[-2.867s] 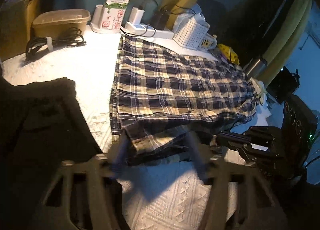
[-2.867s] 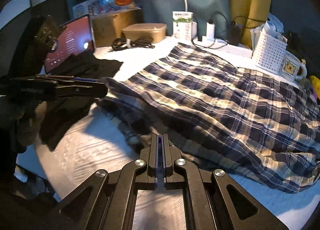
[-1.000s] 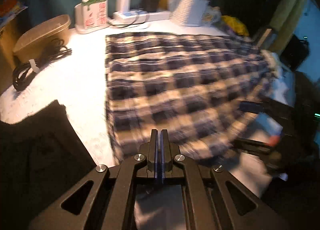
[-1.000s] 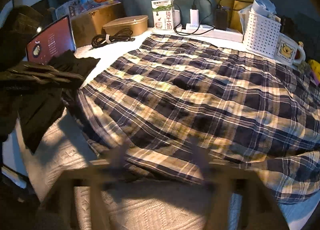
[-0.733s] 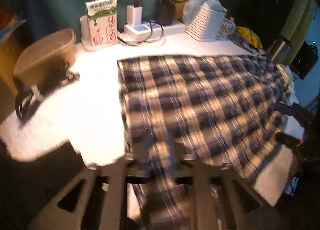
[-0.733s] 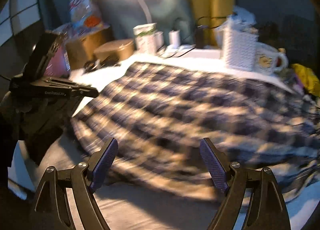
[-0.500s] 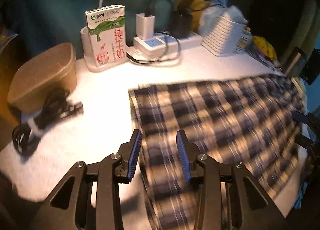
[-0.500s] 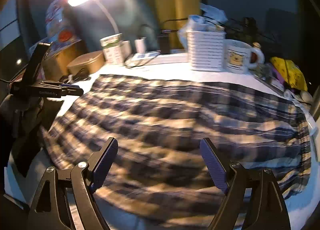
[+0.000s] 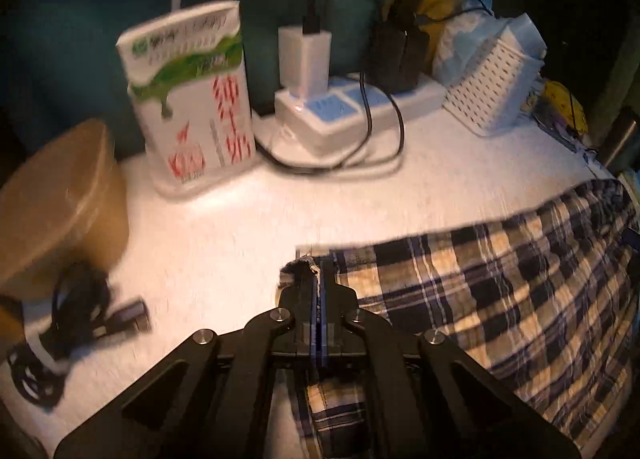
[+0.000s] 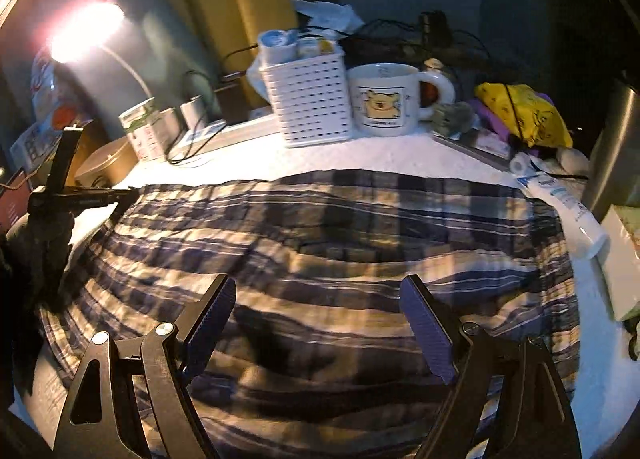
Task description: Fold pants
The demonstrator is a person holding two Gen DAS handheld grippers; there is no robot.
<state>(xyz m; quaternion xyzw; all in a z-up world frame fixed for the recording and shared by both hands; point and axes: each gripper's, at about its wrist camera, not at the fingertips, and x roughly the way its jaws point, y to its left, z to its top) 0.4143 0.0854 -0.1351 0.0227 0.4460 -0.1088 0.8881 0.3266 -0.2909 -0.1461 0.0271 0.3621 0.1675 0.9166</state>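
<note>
The blue and cream plaid pants (image 9: 500,299) lie spread flat on the white cloth-covered table. My left gripper (image 9: 318,279) is shut on their far left corner, and a bit of dark hem sticks up between the pads. In the right wrist view the pants (image 10: 340,239) fill the middle, and the left gripper (image 10: 120,195) shows at their far left corner. My right gripper (image 10: 318,319) hovers open above the near part of the pants with nothing between its fingers.
Along the back stand a milk carton (image 9: 192,99), a power strip (image 9: 340,107) with chargers, a white basket (image 10: 308,99) and a bear mug (image 10: 384,99). A brown container (image 9: 56,195) and a cable bundle (image 9: 60,331) sit left. A tube (image 10: 568,211) lies right of the pants.
My left gripper travelled along the pants' left edge to the far corner, opened, then shut on it. My right gripper opened, swung toward the right half of the pants and stayed open.
</note>
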